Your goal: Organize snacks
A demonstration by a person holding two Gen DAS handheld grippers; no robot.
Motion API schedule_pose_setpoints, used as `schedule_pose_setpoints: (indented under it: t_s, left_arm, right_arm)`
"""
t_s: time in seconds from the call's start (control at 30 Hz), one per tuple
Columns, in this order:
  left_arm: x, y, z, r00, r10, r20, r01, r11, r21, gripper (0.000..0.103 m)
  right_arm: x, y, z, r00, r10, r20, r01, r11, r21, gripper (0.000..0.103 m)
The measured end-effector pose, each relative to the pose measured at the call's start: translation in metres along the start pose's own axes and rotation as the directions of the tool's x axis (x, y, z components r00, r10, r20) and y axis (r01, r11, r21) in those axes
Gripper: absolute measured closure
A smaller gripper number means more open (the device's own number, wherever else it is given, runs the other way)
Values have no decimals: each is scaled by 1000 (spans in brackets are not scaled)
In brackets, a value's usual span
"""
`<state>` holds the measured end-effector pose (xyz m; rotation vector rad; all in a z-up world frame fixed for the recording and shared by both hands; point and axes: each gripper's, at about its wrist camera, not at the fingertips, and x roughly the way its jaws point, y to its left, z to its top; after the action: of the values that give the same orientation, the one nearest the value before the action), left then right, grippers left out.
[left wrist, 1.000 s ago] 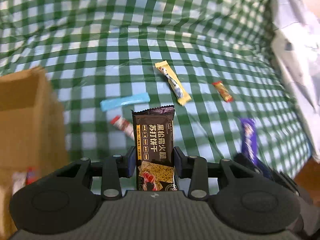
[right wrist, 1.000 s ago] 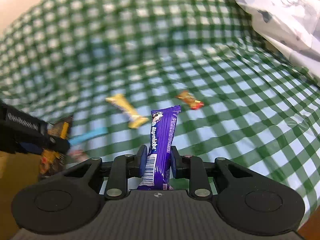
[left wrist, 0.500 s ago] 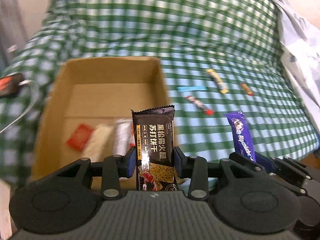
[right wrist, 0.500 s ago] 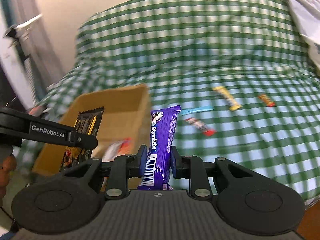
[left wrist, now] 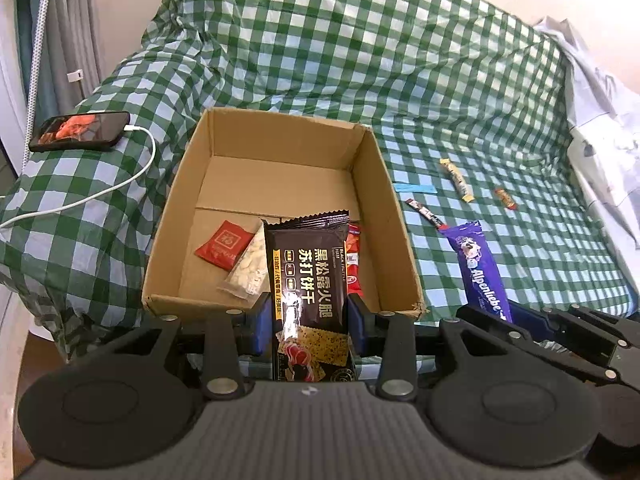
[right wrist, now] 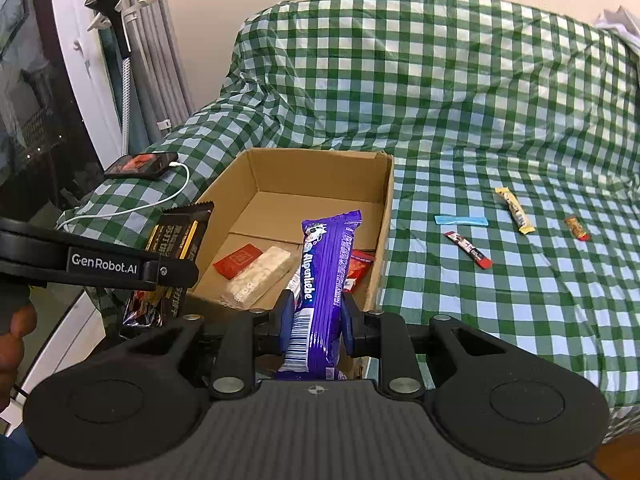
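Our left hand-held gripper (left wrist: pixel 306 320) is clamped on a black cracker packet (left wrist: pixel 308 280), our right hand-held gripper (right wrist: pixel 314 318) on a purple Alpenliebe bar (right wrist: pixel 320 280), both at the near wall of the cardboard box (left wrist: pixel 368 184). Inside lie a red sachet (left wrist: pixel 225 245), a pale nut bar (left wrist: pixel 250 268) and what may be another red pack. Right of the box, four small snacks (right wrist: pixel 468 249) dot the bed's checked cloth (right wrist: pixel 520 300); a phone (left wrist: pixel 80 131) lies left.

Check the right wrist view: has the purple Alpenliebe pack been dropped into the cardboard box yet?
No, the purple Alpenliebe pack is clamped upright between the right gripper fingers, in front of the cardboard box.
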<state>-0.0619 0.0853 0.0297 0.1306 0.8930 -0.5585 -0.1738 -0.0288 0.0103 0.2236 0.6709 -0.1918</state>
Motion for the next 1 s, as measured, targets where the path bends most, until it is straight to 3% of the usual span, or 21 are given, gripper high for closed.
schedule_pose_setpoints:
  t_s: [1.0]
  left_arm:
    - [4,12,-1,1000,-15,11,15,999,-45,60]
  right_arm:
    - [4,3,-4,1000,-17,-21,16,999,-38,78]
